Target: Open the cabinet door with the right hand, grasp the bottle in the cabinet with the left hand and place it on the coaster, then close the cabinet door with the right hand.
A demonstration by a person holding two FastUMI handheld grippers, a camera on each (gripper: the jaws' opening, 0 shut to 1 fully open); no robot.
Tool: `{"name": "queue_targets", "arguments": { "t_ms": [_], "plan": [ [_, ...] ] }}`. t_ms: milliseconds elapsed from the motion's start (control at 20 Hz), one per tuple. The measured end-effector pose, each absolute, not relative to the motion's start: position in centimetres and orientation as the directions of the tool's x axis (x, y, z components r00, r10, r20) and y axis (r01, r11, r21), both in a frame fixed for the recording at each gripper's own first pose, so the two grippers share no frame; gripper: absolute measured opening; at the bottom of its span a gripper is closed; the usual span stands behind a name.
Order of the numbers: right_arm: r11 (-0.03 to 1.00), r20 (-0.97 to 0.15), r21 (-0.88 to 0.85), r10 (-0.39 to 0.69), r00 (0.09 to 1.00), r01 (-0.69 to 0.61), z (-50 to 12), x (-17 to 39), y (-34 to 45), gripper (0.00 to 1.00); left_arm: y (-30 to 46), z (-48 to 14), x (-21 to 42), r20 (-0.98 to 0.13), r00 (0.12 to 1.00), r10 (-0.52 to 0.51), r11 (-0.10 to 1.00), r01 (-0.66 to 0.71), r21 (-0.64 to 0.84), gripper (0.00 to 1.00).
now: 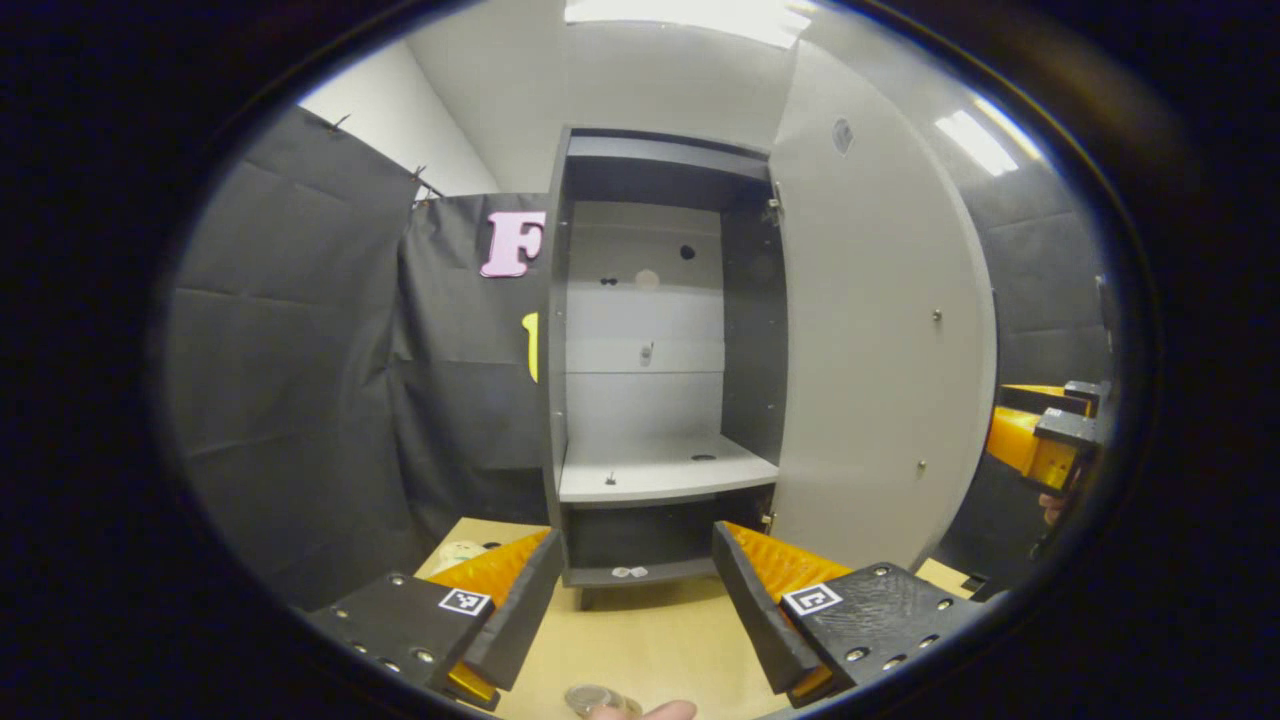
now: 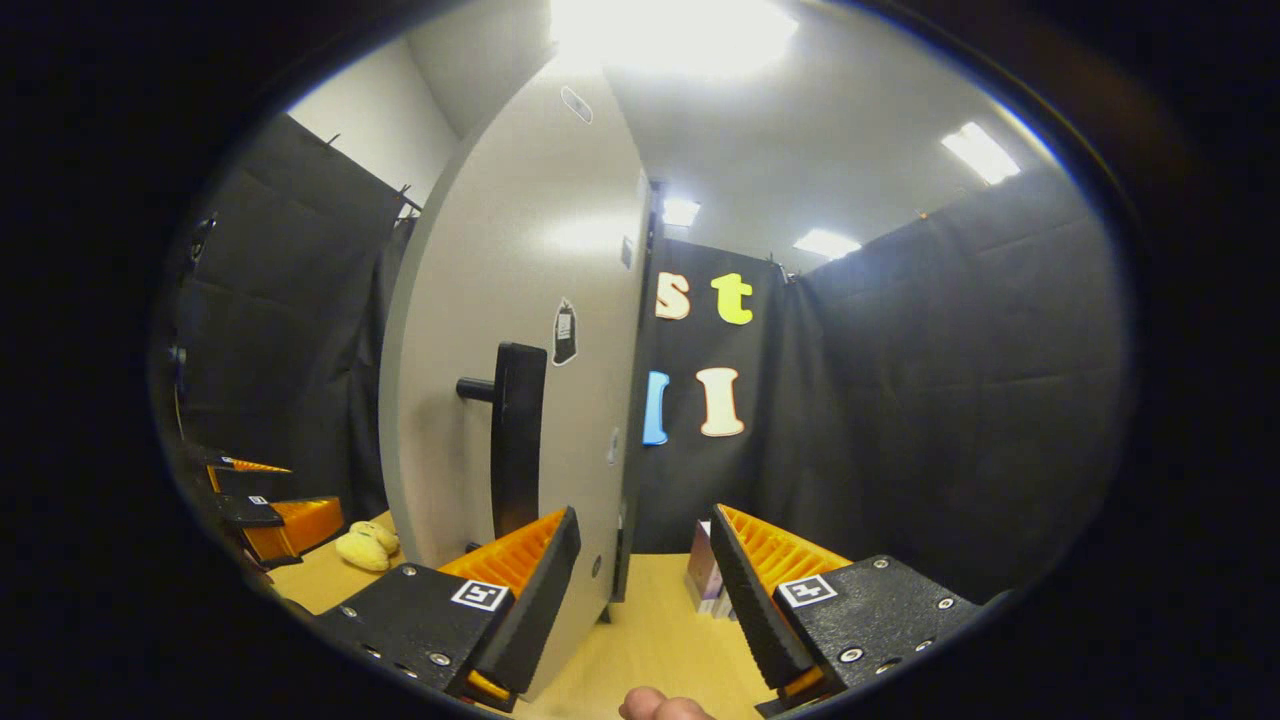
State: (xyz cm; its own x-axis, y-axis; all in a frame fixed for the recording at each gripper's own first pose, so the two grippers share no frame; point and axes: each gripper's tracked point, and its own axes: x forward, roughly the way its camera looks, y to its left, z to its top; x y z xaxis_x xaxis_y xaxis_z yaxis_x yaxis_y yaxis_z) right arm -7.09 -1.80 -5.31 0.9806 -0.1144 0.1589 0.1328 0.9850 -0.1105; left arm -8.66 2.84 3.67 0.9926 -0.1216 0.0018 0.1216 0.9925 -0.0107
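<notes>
Standing wide open in the middle of the left gripper view, the cabinet (image 1: 655, 360) is showing a bare pale shelf (image 1: 665, 468) inside, with a darker compartment below it. No bottle is standing on that shelf; a small round glassy thing (image 1: 592, 698) is peeking in at the very bottom edge of the frame, just beside a fingertip (image 1: 668, 710), and I cannot tell whether it is the bottle's top. A pale round object (image 1: 458, 552) is lying on the desk (image 1: 640, 640) at the lower left, partly hidden behind a finger of the gripper; whether it is the coaster is unclear. The cabinet door (image 1: 875, 340) is swinging out to the right of centre, its inner face turned toward the camera.

The left gripper (image 1: 640, 610) is hanging at the bottom of the frame with its fingers spread apart and nothing between them, pointing at the cabinet's lower part. At the right edge, the right gripper (image 1: 1045, 435) is sitting beyond the door's free edge.

In the right gripper view, the door's outer face is filling the centre-left, with its upright dark handle (image 2: 518, 440) just above the near finger. The right gripper (image 2: 640, 600) is spread open, holding nothing, with the door's edge running down between its fingers. A small yellow soft toy (image 2: 368, 548) is lying on the desk at the lower left.
</notes>
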Motion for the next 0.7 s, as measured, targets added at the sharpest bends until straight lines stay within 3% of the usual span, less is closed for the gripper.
{"name": "queue_targets", "arguments": {
  "t_ms": [350,700],
  "plan": [
    [0.995,0.148,-0.102,0.031,0.988,-0.015,-6.2,-2.2,6.4,0.82,6.7,3.9,-7.8,0.035,0.993,-0.116,0.993,0.116,-0.020,0.90],
    [0.997,0.073,-0.079,0.009,0.997,-0.003,-8.7,-0.5,6.6,0.86,6.9,4.4,-6.8,0.070,0.987,-0.145,0.989,0.144,0.018,0.88]
  ]
}}
